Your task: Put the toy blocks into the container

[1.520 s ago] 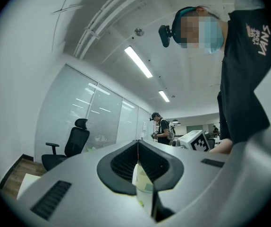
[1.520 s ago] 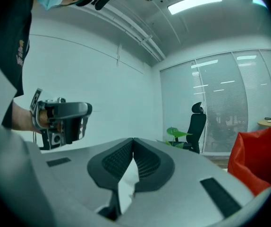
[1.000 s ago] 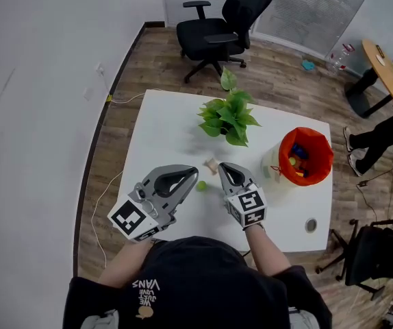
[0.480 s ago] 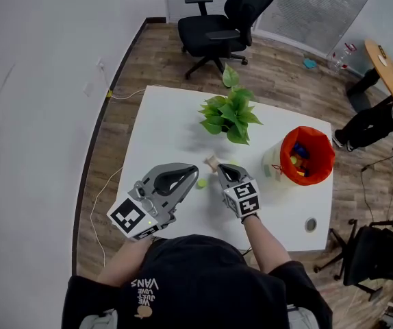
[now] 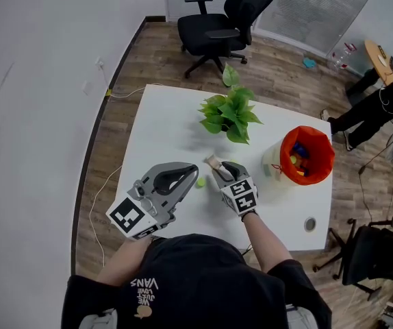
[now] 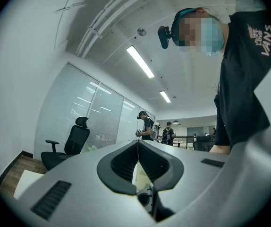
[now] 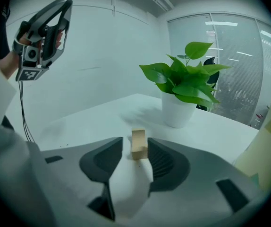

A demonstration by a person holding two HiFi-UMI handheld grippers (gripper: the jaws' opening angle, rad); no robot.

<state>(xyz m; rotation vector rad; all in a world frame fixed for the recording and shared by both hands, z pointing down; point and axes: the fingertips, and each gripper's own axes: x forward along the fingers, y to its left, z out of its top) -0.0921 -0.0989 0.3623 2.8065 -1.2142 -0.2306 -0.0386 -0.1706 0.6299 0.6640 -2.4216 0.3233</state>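
- The right gripper (image 7: 135, 143) is released. Its jaws have just been opening and now stand apart round a small pale wooden rectangular block (image 7: 139, 144).
- The block stands upright on the white table (image 5: 161, 137). It is close against the right-hand jaw and clear of the left-hand one; whether it touches the near jaw is hard to tell.
- From the head view the gripper's body covers most of that block, and only one end shows.
- The left gripper (image 6: 137, 148) is clenched, its jaws meeting in a thin line with nothing between them. It is held up off the table.
- A small green piece (image 5: 200, 181) lies on the table just beside the left gripper's tip. Its shape is too small to make out.
- The leafy green plant in a white pot (image 7: 177, 109) stands beyond the block.
- The orange-red bucket-like container (image 5: 320, 142) sits near the table's right edge, well apart from the block, with coloured toy pieces inside. In the right gripper view only a red sliver shows, cut off by the frame.
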